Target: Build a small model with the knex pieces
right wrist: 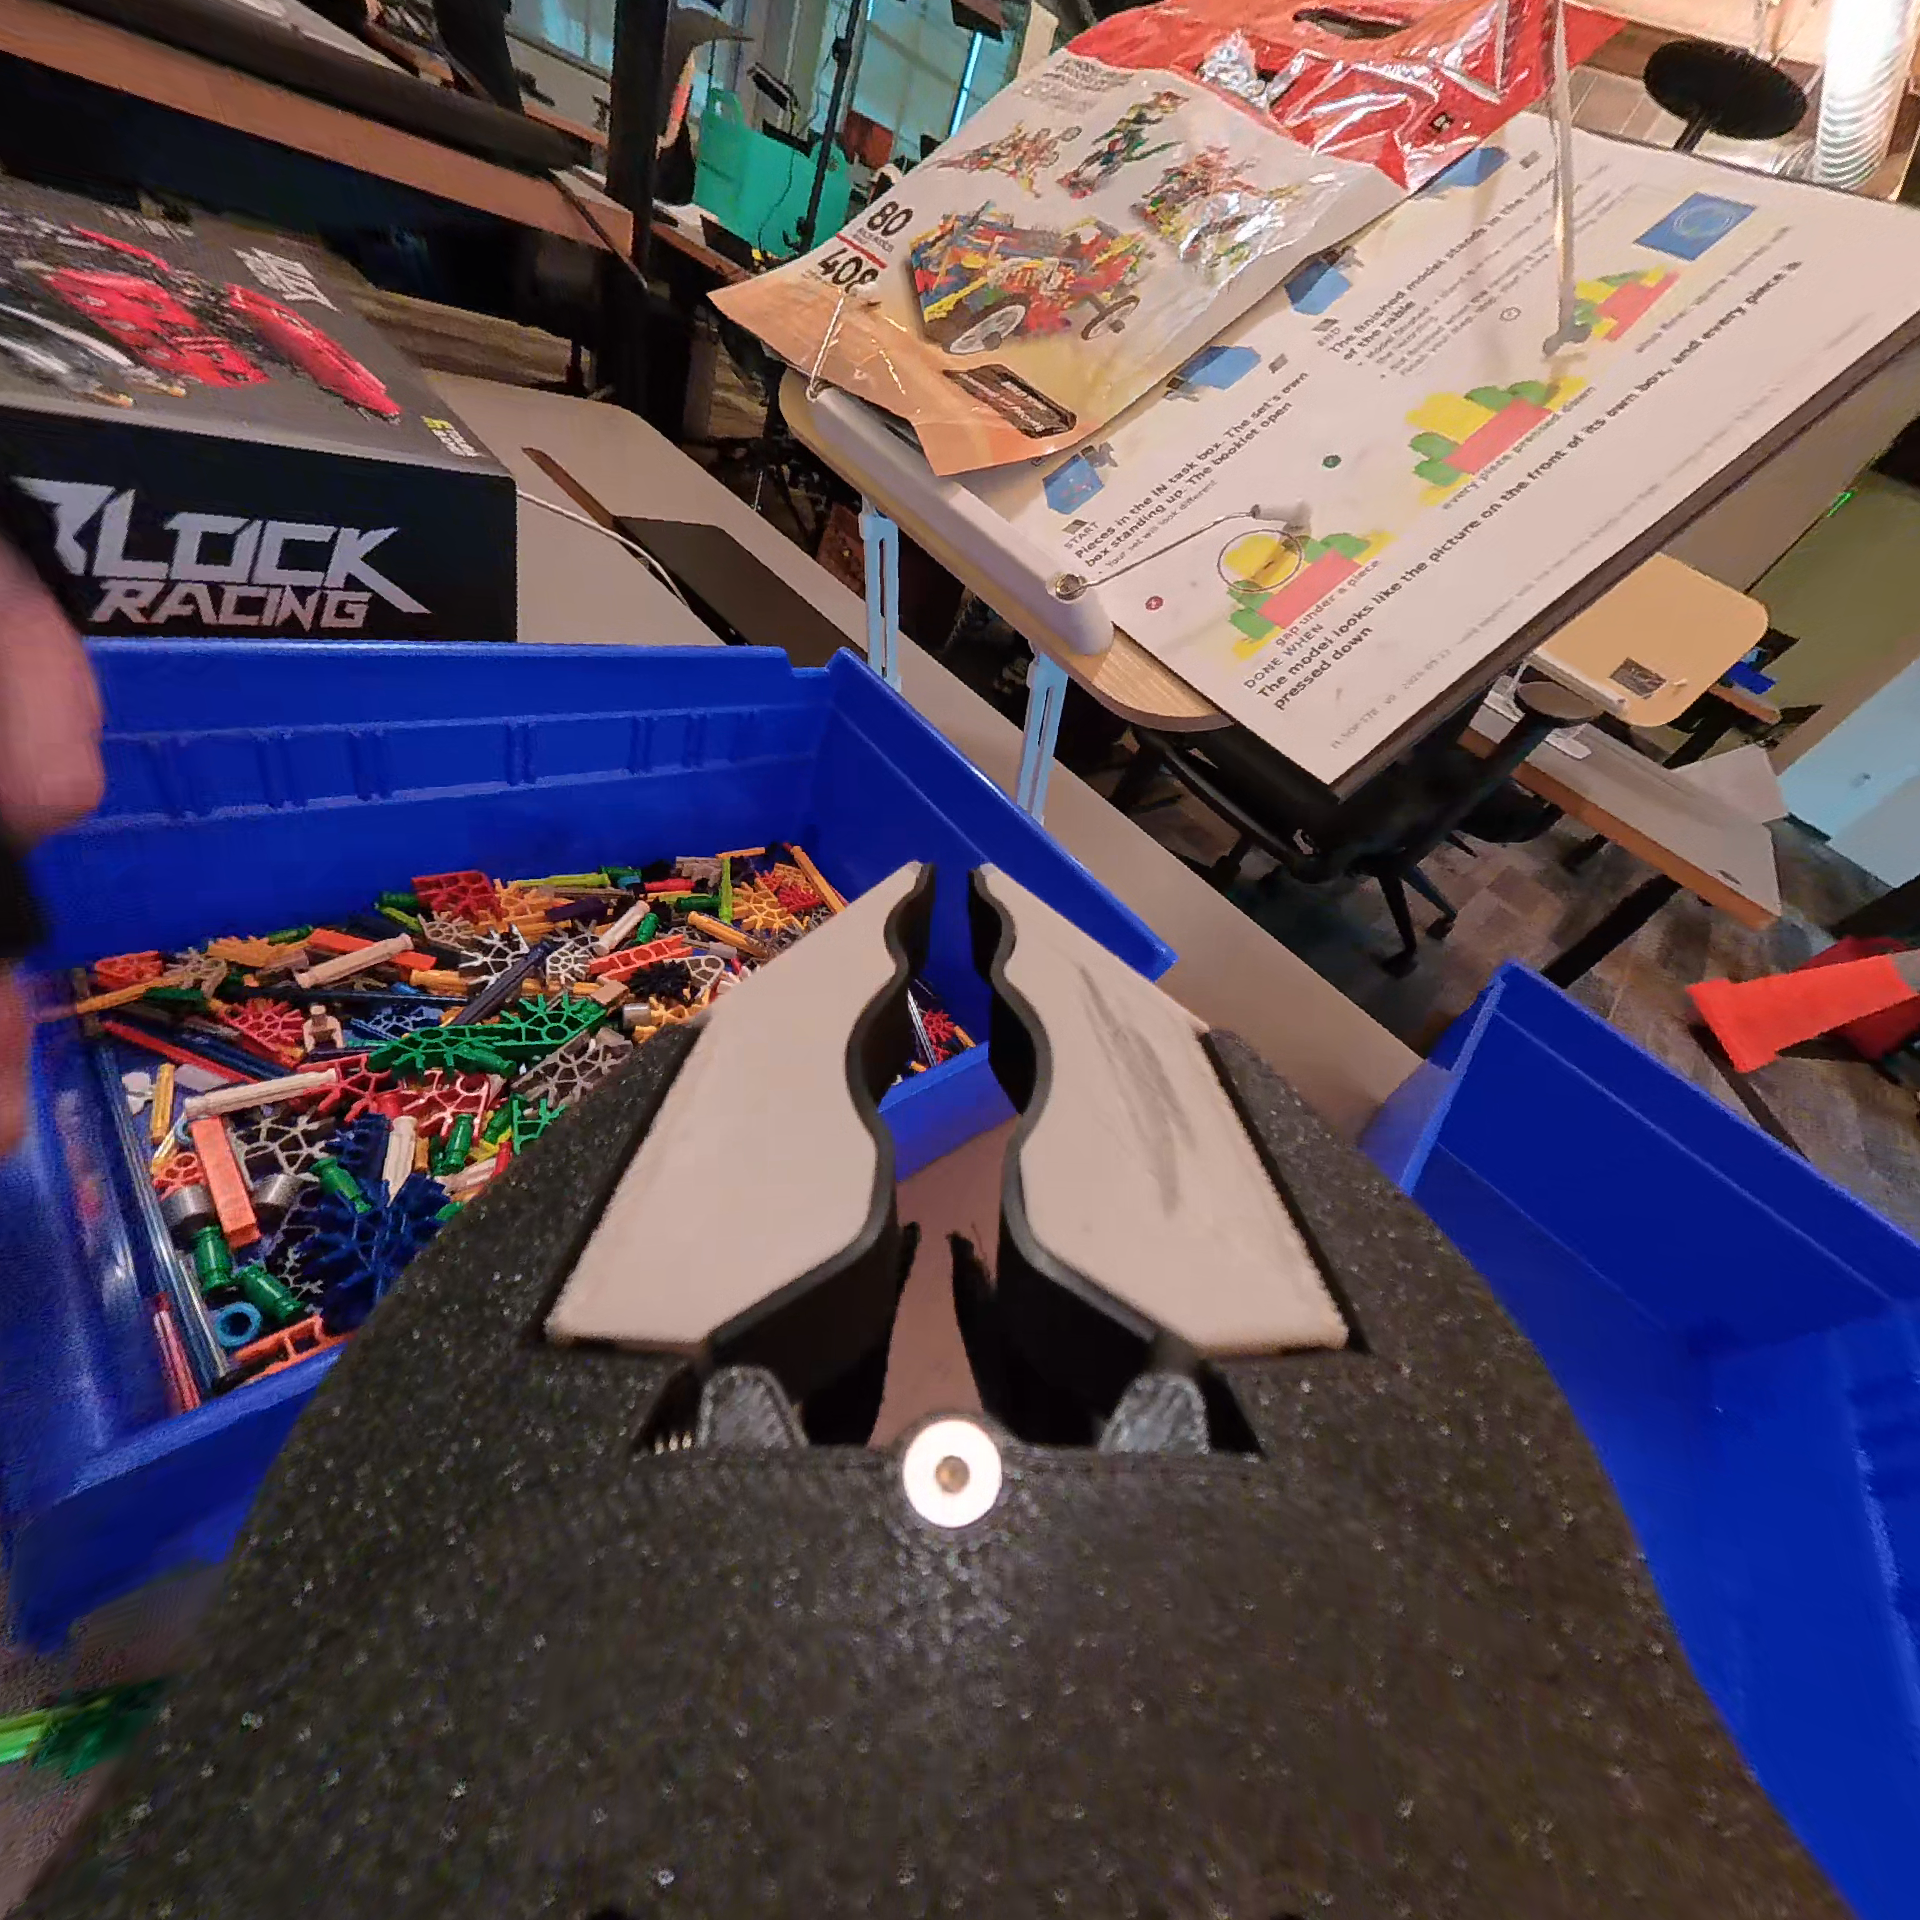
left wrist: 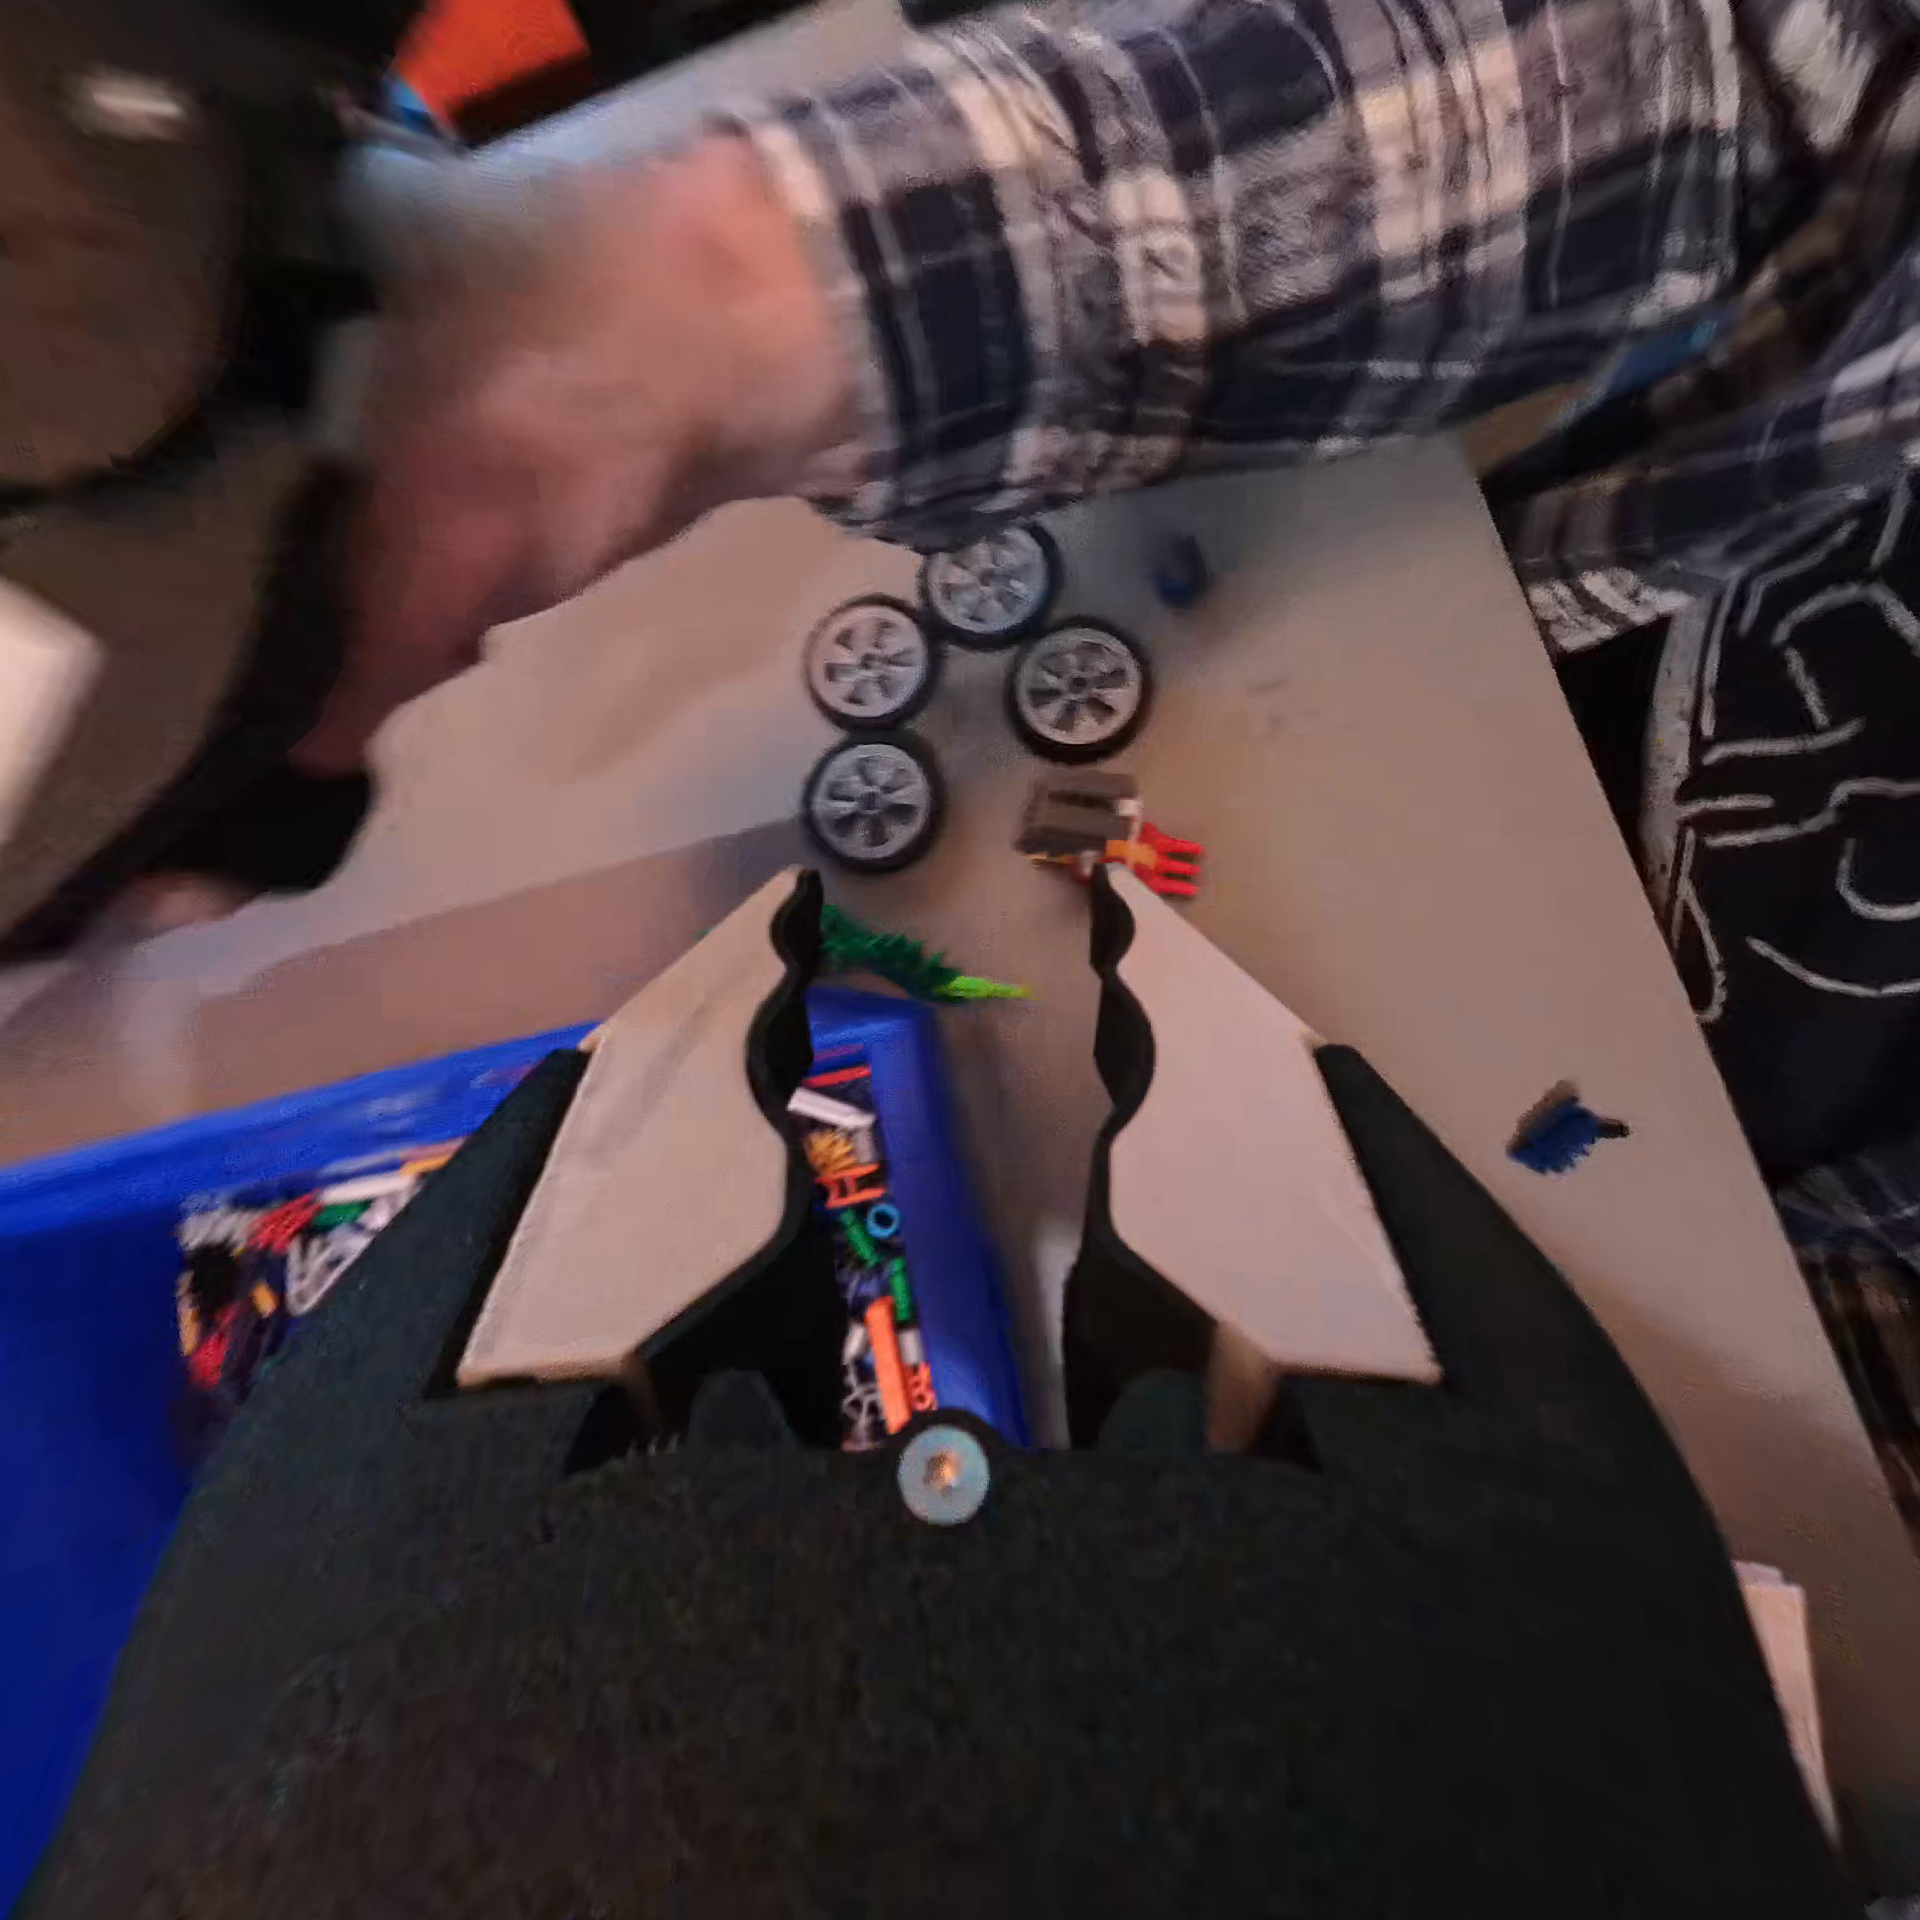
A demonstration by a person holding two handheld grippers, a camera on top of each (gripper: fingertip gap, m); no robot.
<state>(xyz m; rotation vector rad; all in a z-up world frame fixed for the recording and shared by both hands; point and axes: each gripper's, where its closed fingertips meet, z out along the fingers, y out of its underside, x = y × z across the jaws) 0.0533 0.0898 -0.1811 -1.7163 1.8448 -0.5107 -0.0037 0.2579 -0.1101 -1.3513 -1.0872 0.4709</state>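
My left gripper [left wrist: 951, 894] is open and empty, held above the pale table [left wrist: 1351, 790] at the right edge of a blue bin [left wrist: 312, 1112] of small construction pieces. Just past its tips lie a green spiky piece [left wrist: 914, 961], a small grey and red assembly [left wrist: 1101, 826] and several grey-hubbed black wheels [left wrist: 871, 805]. My right gripper [right wrist: 951, 875] is shut with nothing between its fingers. It hovers over the near right corner of the blue bin [right wrist: 416, 748], which is full of coloured rods and connectors [right wrist: 436, 1049].
A hand [left wrist: 582, 416] and plaid sleeve [left wrist: 1143, 260] cross the top of the left view. Loose blue pieces [left wrist: 1558, 1132] lie on the table. A second blue bin [right wrist: 1662, 1247], a black box [right wrist: 260, 468] and a tilted board with a sheet and bag [right wrist: 1455, 416] surround the bin.
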